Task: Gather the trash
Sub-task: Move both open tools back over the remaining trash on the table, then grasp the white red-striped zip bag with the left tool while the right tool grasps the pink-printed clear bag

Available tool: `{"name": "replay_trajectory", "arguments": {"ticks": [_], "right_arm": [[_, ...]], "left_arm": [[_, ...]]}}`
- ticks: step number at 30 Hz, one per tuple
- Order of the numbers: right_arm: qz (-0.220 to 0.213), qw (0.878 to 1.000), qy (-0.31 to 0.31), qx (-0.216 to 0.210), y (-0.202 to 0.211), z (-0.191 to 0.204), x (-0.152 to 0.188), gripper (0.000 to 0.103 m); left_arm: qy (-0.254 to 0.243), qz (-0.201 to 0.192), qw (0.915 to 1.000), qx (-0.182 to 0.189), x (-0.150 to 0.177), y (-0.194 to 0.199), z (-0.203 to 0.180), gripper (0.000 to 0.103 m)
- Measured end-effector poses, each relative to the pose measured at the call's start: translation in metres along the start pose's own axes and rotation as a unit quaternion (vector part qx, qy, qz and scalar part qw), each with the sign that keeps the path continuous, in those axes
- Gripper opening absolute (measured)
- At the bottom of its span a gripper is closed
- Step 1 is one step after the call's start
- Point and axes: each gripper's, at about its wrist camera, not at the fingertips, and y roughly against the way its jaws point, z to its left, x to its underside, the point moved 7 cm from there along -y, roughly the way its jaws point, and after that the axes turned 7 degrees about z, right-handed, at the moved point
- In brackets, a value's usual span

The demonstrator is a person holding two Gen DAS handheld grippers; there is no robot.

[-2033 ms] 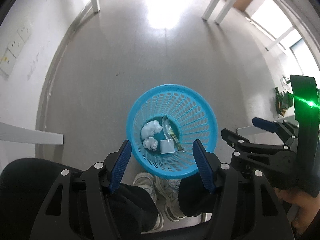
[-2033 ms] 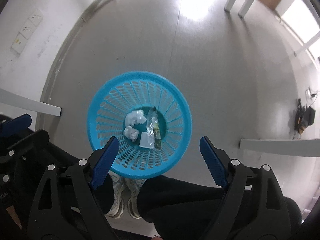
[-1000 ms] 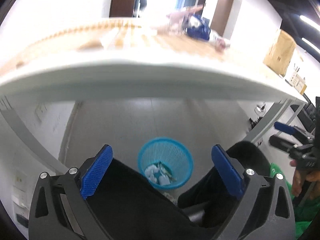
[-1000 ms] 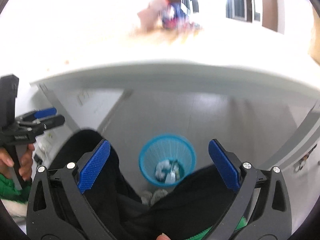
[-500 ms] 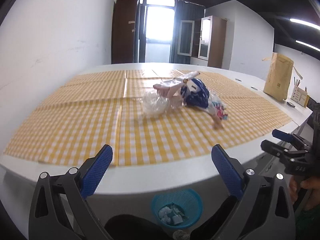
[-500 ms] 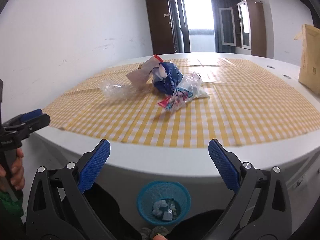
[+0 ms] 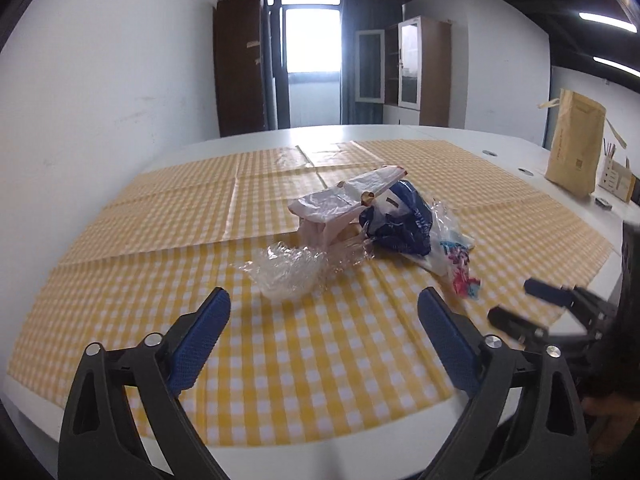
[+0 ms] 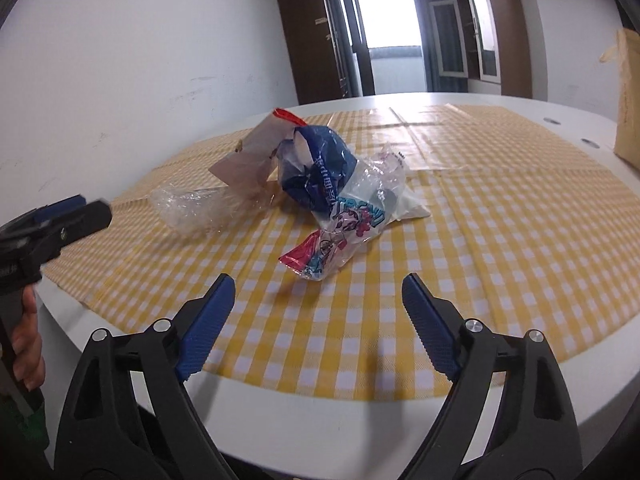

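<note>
Approach step: left gripper and right gripper both empty, jaws wide but just narrowing slightly, nothing between them. Trash heaped mid-tablecloth: clear plastic wrap, blue bag, printed wrapper. Next: reach in, pinch the nearest piece.

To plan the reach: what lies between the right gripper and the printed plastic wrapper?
Only bare checked tablecloth between the right gripper and the printed wrapper, in the right wrist view.

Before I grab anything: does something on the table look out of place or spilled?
Only the trash itself: a loose heap mid-table on the checked cloth, with clear wrap, a white packet, a blue bag and a printed wrapper. Nothing looks spilled or broken.
</note>
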Motion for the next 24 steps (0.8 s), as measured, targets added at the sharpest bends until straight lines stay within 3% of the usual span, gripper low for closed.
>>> {"name": "replay_trajectory", "arguments": {"ticks": [7,15,21,24], "right_arm": [[0.019,1.0,-0.006,-0.019,-0.023,0.0,-0.007,0.068],[0.039,0.999,-0.013,-0.032,-0.038,0.001,-0.009,0.054],[0.059,0.997,-0.019,-0.044,-0.055,0.006,-0.006,0.034],[0.063,0.996,-0.025,-0.052,-0.058,0.004,-0.005,0.018]], "left_arm": [[-0.042,0.02,0.9989,-0.01,-0.034,-0.035,-0.021,0.084],[-0.071,0.047,0.9959,-0.031,-0.05,-0.074,-0.026,0.078],[-0.082,0.081,0.993,-0.027,-0.058,-0.106,-0.035,0.076],[-0.113,0.079,0.9876,-0.075,-0.061,-0.12,-0.039,0.06]]}}
